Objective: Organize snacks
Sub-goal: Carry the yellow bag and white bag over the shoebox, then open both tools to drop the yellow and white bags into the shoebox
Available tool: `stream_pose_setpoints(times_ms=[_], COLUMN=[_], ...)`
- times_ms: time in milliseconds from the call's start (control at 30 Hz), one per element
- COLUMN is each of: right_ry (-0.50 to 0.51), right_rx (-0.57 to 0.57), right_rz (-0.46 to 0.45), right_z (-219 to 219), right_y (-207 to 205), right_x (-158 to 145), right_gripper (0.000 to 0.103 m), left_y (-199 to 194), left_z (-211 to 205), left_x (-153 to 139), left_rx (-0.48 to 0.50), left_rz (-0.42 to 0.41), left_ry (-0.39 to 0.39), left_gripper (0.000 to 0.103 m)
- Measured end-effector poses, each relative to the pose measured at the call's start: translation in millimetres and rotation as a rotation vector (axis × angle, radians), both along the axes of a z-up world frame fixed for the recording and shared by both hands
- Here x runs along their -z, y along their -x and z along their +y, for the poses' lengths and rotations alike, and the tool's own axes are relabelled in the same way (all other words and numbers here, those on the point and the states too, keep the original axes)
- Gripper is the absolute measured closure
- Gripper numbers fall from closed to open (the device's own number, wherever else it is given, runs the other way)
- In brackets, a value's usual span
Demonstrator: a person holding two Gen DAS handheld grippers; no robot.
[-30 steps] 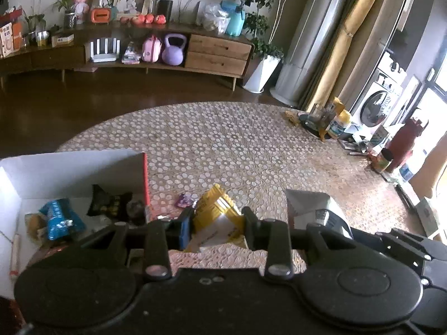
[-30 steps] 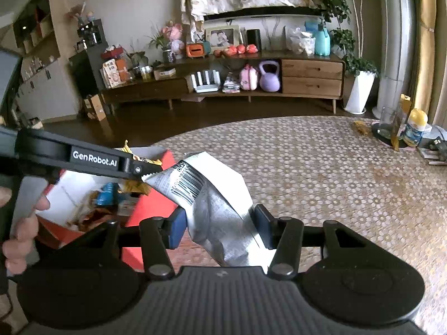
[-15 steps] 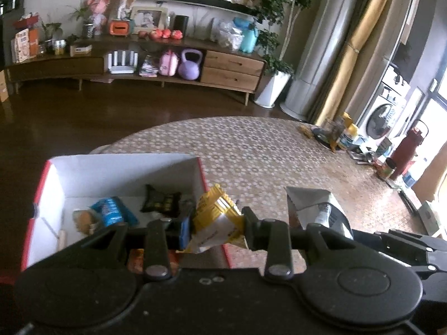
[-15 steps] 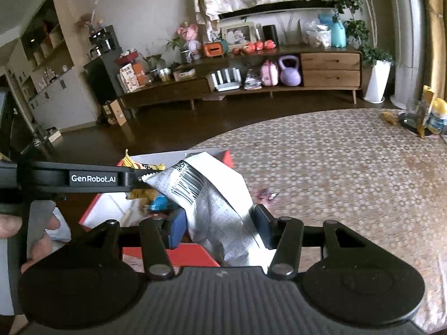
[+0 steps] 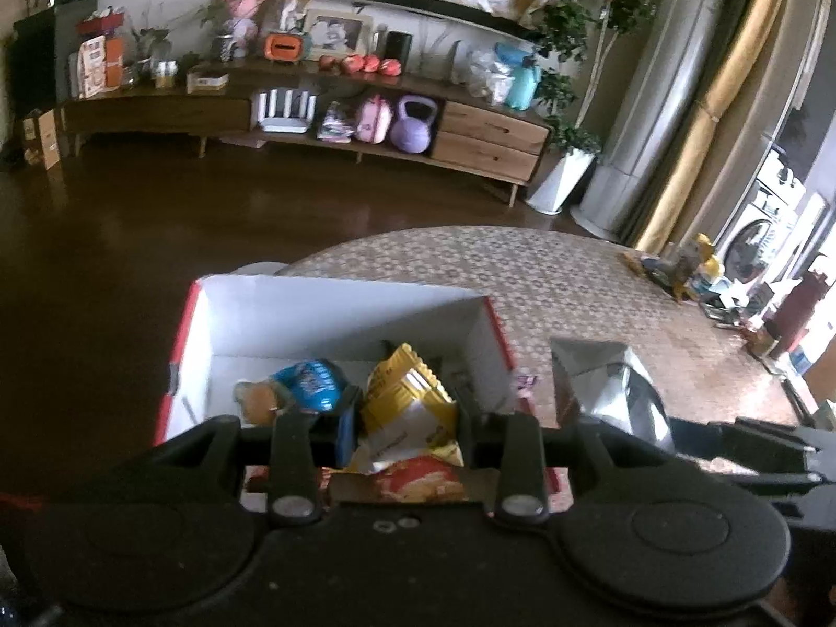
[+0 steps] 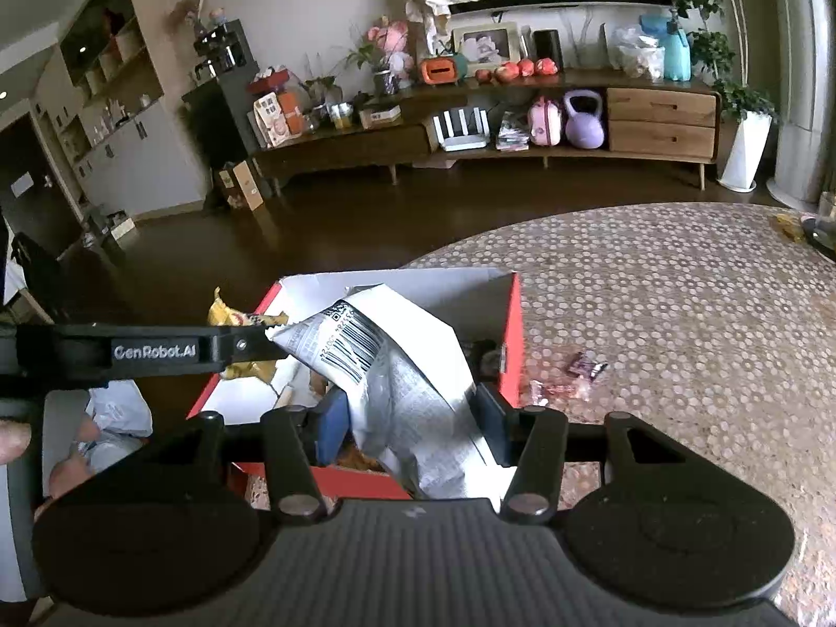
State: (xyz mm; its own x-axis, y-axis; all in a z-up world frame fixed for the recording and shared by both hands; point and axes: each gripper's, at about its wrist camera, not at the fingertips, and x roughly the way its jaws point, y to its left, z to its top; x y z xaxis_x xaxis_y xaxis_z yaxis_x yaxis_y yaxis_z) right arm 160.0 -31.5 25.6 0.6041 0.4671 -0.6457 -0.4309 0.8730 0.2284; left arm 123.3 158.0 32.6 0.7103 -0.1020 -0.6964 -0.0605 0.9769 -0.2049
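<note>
My left gripper (image 5: 405,420) is shut on a yellow snack packet (image 5: 405,407) and hangs over the red box with the white inside (image 5: 334,313). In the box lie a blue packet (image 5: 308,381) and an orange-red bag (image 5: 418,478). My right gripper (image 6: 407,420) is shut on a silver-white snack bag with a barcode (image 6: 402,360), held above the same red box (image 6: 514,334). That silver bag (image 5: 601,381) shows at the right of the left wrist view. The left gripper's arm (image 6: 130,352) crosses the right wrist view.
The box sits at the left edge of a round table with a mosaic top (image 6: 679,324). Small pink candy wrappers (image 6: 569,379) lie on the table right of the box. Bottles and clutter (image 5: 731,292) stand at the table's far right. A person's fingers (image 6: 68,449) show at lower left.
Both grippers have moved left from above the bare table to above the box, each still holding its packet. The box now fills the middle of both views.
</note>
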Motion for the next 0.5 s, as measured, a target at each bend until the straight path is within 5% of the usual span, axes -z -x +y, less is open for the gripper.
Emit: stream_pose_setpoints(times_ms=[500], right_ry=[0.095], right_rx=[-0.015], right_rz=[0.036], right_z=[55.1], right_y=[-59.0], right_x=[35.1], right_gripper=[0.051], left_y=[-20.8], left_z=[48.4], left_x=[55.2], left_rx=[-0.048], left_rz=[0.112], left_ry=[-0.026], left_gripper=[0.068])
